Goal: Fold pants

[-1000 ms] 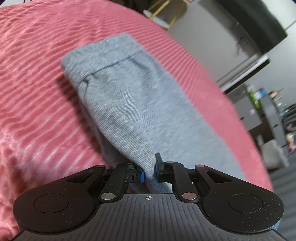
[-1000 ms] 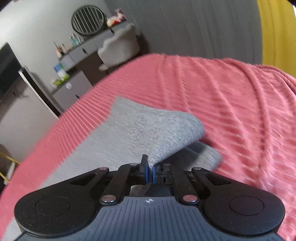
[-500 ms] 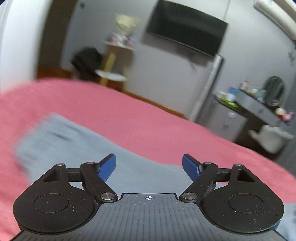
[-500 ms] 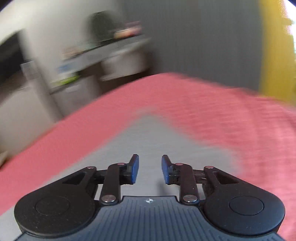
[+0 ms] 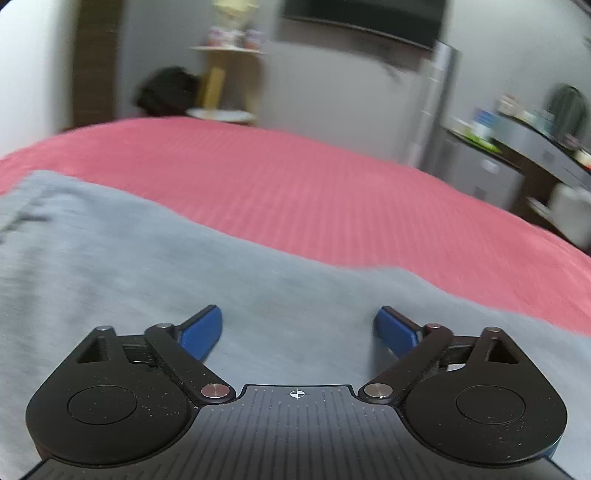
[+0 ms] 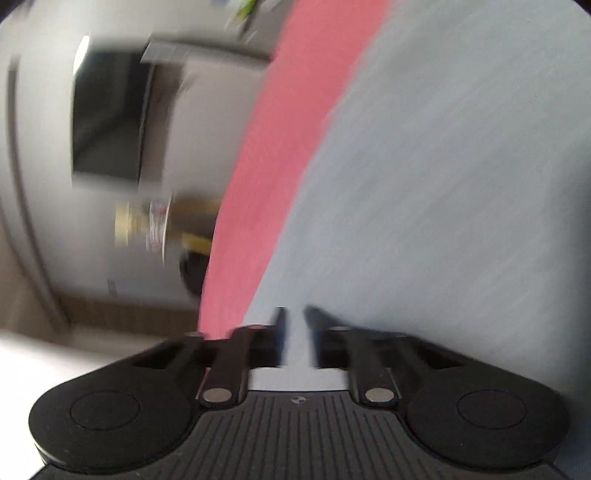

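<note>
the red ribbed bedspread (image 5: pixel 332 192) fills the middle of your left wrist view, running wall to wall across the bed; in the right wrist view it shows only as a tilted red band (image 6: pixel 255 184) beside the grey cloth.

on it lie the grey pants (image 5: pixel 147 266), spread flat across the lower half of the left view, one edge running diagonally against the red. the cloth at far left carries a darker seam or fold, too blurred to name. in the right view the pants (image 6: pixel 443 184) take up most of the right side (heavy motion blur, weave streaked).

behind the bed: a dark screen (image 5: pixel 362 18) high on the wall, a pale tall cabinet (image 5: pixel 436 107), a small wooden shelf stand (image 5: pixel 225 81) with a black heap (image 5: pixel 166 92) next to it, and a cluttered grey counter (image 5: pixel 535 133) at right.

your left gripper (image 5: pixel 297 328) hovers low over the pants, blue pads (image 5: pixel 201 332) spread wide apart, nothing between them.

your right gripper (image 6: pixel 294 332) sits over the pants edge near the red band, fingers parted by a narrow gap with grey cloth visible through it; nothing is pinched there as far as the blur allows.
</note>
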`<state>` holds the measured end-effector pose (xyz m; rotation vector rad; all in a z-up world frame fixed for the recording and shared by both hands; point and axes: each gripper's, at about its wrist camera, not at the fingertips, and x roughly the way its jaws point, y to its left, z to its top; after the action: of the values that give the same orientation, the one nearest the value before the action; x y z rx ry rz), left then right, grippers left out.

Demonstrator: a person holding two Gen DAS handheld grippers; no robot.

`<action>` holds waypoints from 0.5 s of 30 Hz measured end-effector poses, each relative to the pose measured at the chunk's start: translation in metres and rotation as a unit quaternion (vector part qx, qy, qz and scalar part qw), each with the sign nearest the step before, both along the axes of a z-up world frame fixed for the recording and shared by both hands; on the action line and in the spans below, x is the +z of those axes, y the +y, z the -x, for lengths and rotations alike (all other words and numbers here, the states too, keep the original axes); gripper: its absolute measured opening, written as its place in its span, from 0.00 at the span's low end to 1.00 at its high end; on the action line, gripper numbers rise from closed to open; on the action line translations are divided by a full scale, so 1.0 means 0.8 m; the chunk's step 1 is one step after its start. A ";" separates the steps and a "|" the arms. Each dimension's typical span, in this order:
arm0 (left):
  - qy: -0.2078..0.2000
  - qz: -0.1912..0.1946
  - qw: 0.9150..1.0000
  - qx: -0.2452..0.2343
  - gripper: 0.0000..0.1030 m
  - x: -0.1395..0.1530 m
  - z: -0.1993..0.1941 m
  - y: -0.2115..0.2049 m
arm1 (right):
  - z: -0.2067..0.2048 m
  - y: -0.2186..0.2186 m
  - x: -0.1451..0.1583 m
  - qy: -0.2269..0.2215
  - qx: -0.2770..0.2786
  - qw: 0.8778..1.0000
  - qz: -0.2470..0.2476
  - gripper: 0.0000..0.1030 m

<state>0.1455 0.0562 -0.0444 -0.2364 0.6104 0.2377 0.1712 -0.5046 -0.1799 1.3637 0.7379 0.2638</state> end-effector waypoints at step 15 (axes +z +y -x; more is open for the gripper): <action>0.004 0.037 0.995 0.095 0.89 0.043 0.057 0.026 | 0.259 -0.218 0.100 0.137 -0.320 0.910 0.225 0.28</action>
<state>0.1000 0.0770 -0.0101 -0.3657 0.6050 0.3999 -0.0358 -0.6791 -0.1002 1.1303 0.4966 -0.5996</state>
